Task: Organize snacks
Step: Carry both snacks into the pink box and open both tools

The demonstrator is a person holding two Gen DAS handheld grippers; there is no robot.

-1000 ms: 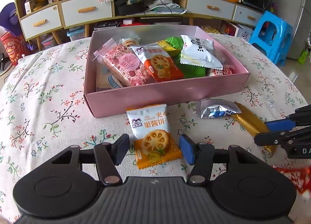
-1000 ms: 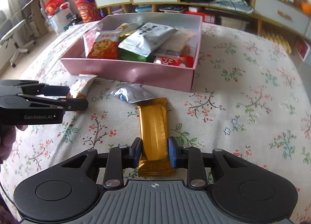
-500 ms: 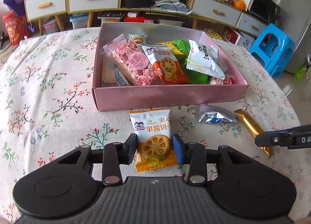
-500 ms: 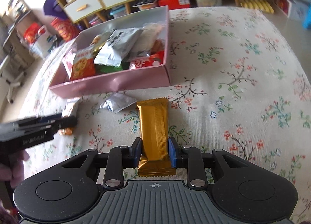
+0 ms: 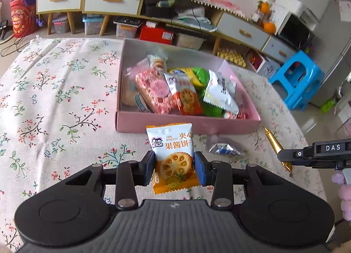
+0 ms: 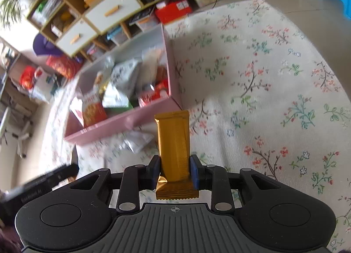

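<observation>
My left gripper point(image 5: 174, 168) is shut on a white-and-orange jam biscuit packet point(image 5: 172, 154) and holds it above the floral tablecloth, just in front of the pink box point(image 5: 186, 124). My right gripper point(image 6: 175, 171) is shut on a gold wrapped bar point(image 6: 173, 143), lifted above the cloth near the pink box's point(image 6: 122, 124) front right corner. The bar's tip point(image 5: 274, 143) and the right gripper's fingers point(image 5: 307, 154) show at the right of the left wrist view. The box holds several snack packets. A silver packet point(image 5: 223, 148) lies on the cloth in front of the box.
The silver packet also shows in the right wrist view point(image 6: 137, 141), blurred. The left gripper's body point(image 6: 37, 185) is at the lower left of that view. A low cabinet point(image 5: 109, 0) with drawers stands behind the table. A blue stool point(image 5: 300, 77) stands to the right.
My left gripper closed on the jam biscuit packet and lifted it off the cloth. My right gripper lifted the gold bar and swung toward the box's right corner.
</observation>
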